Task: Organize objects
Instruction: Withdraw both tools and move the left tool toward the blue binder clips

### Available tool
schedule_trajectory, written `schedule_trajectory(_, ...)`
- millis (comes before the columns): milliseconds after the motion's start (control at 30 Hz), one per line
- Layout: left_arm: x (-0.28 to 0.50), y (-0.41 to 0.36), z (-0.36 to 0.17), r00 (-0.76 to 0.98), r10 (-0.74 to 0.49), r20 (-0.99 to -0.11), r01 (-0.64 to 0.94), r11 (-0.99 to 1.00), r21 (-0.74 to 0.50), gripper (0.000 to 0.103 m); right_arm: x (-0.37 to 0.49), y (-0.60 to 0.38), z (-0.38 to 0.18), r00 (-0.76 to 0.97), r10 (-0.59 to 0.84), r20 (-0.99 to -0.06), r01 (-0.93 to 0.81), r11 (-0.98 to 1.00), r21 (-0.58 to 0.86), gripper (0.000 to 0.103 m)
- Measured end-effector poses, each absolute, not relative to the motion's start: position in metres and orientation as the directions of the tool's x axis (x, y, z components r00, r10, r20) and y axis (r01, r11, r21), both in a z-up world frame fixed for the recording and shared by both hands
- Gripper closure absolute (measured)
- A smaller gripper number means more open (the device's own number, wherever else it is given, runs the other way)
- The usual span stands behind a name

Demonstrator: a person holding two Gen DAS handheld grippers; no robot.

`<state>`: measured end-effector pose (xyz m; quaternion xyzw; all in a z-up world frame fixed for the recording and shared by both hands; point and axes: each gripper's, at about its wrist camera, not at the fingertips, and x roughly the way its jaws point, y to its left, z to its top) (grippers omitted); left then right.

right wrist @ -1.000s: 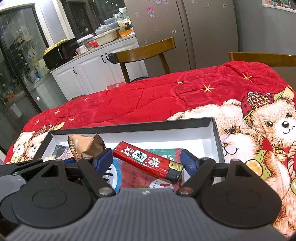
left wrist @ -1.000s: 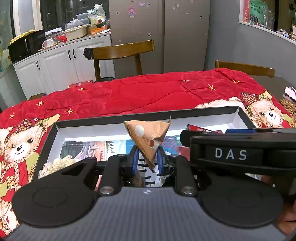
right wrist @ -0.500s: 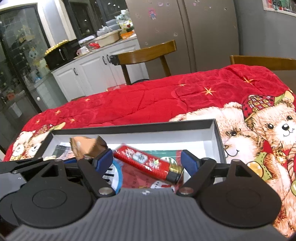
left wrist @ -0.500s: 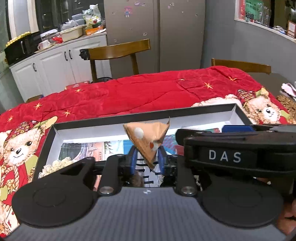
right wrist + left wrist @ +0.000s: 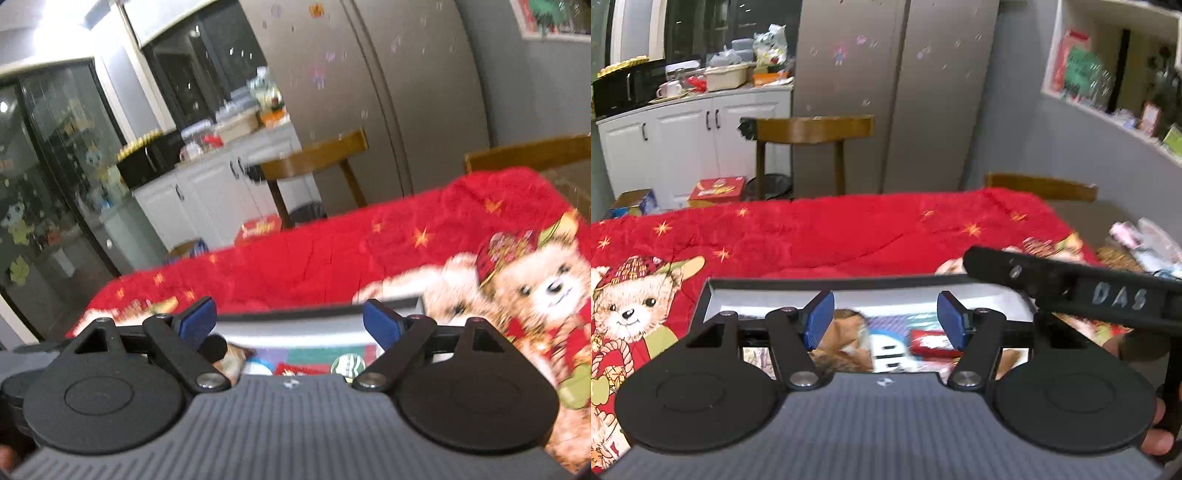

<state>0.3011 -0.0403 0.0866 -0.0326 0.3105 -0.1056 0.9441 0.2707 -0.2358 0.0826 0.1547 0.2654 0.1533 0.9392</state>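
Note:
A black box with a white inside [image 5: 849, 283] lies on the red bear blanket. In the left wrist view my left gripper [image 5: 885, 318] hovers above it. Its jaws are opening and nothing is between them. Below them, in the box, lie the orange-brown snack packet [image 5: 846, 332] and a red packet [image 5: 929, 341], both blurred. My right gripper [image 5: 289, 325] is also above the box [image 5: 332, 306], its jaws wide and still opening with nothing between them. The red packet [image 5: 291, 369] and the brown packet [image 5: 232, 360] peek out under it.
The right gripper's black body marked DAS [image 5: 1119, 295] crosses the right of the left wrist view, with a hand [image 5: 1152, 443] below it. Two wooden chairs [image 5: 812, 127] [image 5: 1041, 186] stand behind the table. Loose wrappers [image 5: 1145, 240] lie at the table's right edge.
The left gripper has let go of the orange-brown packet, which now lies in the box. Both grippers have risen and tilted up. The right jaws have widened a little.

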Motion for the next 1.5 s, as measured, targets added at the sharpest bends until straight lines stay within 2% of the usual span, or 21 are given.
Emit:
schedule_trajectory(200,0.259,-0.037,0.131,0.835,-0.310,-0.455,0.251,0.950,-0.186,0.034,0.216,-0.257,0.138,0.892,0.329,-0.311,-0.213,0.911,0.352,0.008)
schedule_trajectory(333,0.229,-0.042,0.155,0.855,-0.353,-0.380,0.299,0.934,-0.197,0.033,0.173,-0.272,0.155,0.917,0.316,-0.244,-0.230,0.917,0.325,0.008)
schedule_trajectory(500,0.184,-0.054,0.179,0.863,-0.398,-0.312,0.356,0.916,-0.183,0.032,0.121,-0.293,0.160,0.926,0.311,-0.213,-0.249,0.929,0.273,0.008)
schedule_trajectory(633,0.146,-0.060,0.197,0.815,-0.499,-0.296,0.439,0.864,-0.248,0.032,0.088,-0.312,0.160,0.922,0.334,-0.196,-0.274,0.921,0.278,0.008)
schedule_trajectory(767,0.095,-0.075,0.200,0.841,-0.491,-0.226,0.463,0.870,-0.167,0.032,0.065,-0.322,0.153,0.936,0.303,-0.182,-0.259,0.939,0.228,0.008)
schedule_trajectory(867,0.063,-0.091,0.187,0.860,-0.465,-0.209,0.461,0.885,-0.068,0.032,0.056,-0.335,0.142,0.931,0.312,-0.189,-0.257,0.929,0.268,0.008)
schedule_trajectory(1000,0.045,-0.097,0.155,0.885,-0.412,-0.216,0.413,0.910,-0.045,0.032,0.061,-0.347,0.118,0.913,0.344,-0.217,-0.266,0.909,0.321,0.008)
schedule_trajectory(1133,0.059,-0.094,0.114,0.845,-0.460,-0.274,0.440,0.888,-0.134,0.032,0.070,-0.348,0.089,0.898,0.368,-0.239,-0.271,0.893,0.359,0.008)
schedule_trajectory(1233,0.075,-0.102,0.085,0.815,-0.480,-0.324,0.459,0.877,-0.145,0.032,0.070,-0.351,0.060,0.880,0.428,-0.204,-0.323,0.856,0.404,0.008)
schedule_trajectory(1267,0.078,-0.105,0.075,0.818,-0.469,-0.333,0.448,0.882,-0.144,0.032,0.074,-0.348,0.054,0.865,0.434,-0.249,-0.310,0.855,0.415,0.008)
schedule_trajectory(1367,0.087,-0.115,0.048,0.808,-0.451,-0.380,0.446,0.889,-0.105,0.032,0.072,-0.335,0.045,0.846,0.454,-0.278,-0.361,0.873,0.327,0.009)
schedule_trajectory(1433,0.093,-0.117,0.034,0.791,-0.447,-0.417,0.439,0.890,-0.122,0.033,0.068,-0.323,0.041,0.862,0.413,-0.294,-0.353,0.905,0.236,0.009)
schedule_trajectory(1500,0.104,-0.117,0.022,0.755,-0.459,-0.468,0.440,0.884,-0.157,0.033,0.069,-0.318,0.038,0.857,0.412,-0.311,-0.352,0.907,0.231,0.009)
